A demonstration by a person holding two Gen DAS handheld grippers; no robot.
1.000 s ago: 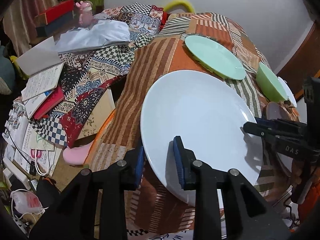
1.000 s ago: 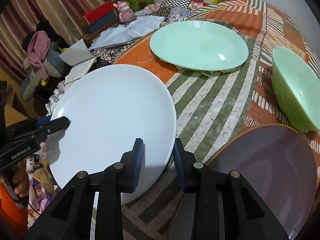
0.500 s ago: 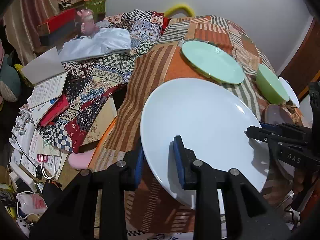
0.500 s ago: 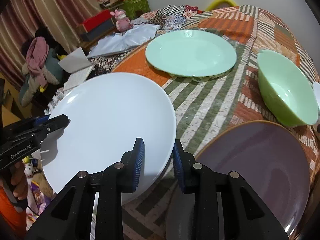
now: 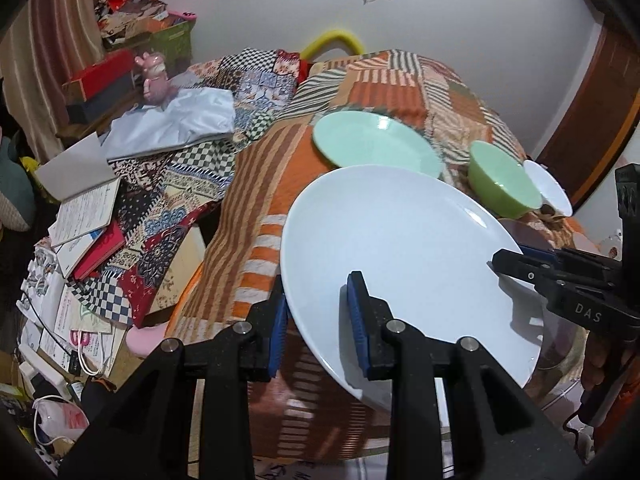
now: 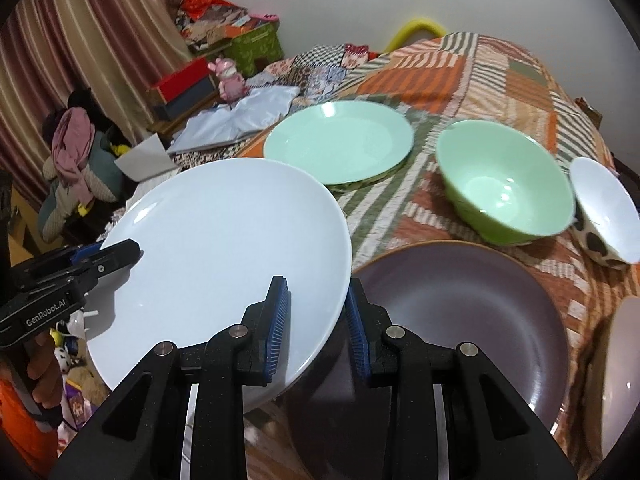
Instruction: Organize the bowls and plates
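Note:
A large white plate (image 5: 404,248) (image 6: 224,248) is held off the table between both grippers. My left gripper (image 5: 318,318) is shut on its near-left rim. My right gripper (image 6: 316,320) is shut on its right rim; it also shows in the left wrist view (image 5: 520,264). A brown-purple plate (image 6: 460,312) lies just right of and below the white plate. A mint green plate (image 6: 340,142) (image 5: 372,144), a green bowl (image 6: 504,188) (image 5: 504,186) and a white spotted bowl (image 6: 608,216) (image 5: 548,188) sit further back on the patchwork tablecloth (image 6: 472,76).
A pale dish edge (image 6: 620,376) shows at the far right. Left of the table lie a white bag (image 5: 176,124), books and papers (image 5: 84,216), a pink toy (image 5: 154,80) and boxes (image 5: 100,84). A yellow chair back (image 5: 332,40) stands behind the table.
Both grippers have lifted the white plate up and towards the right, its right edge now above the brown-purple plate. Both views rose; the bowls came into view.

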